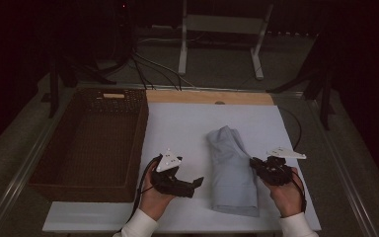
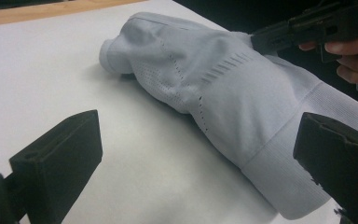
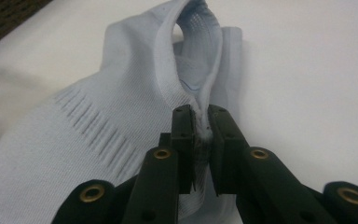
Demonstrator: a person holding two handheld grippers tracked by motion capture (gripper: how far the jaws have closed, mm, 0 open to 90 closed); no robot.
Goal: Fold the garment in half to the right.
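Brown wicker basket [image 1: 91, 143], white tabletop [image 1: 182, 123]

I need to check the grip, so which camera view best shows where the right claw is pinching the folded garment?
The right gripper view: the right claw is shut on a raised fold of the pale garment, close up. The high view shows the right claw at the garment's right edge; the left gripper view shows it far off.

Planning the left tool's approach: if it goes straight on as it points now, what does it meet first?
Probably the folded pale blue garment: the open left tool aims at its ribbed hem, with bare white tabletop between; exact depth is unclear.
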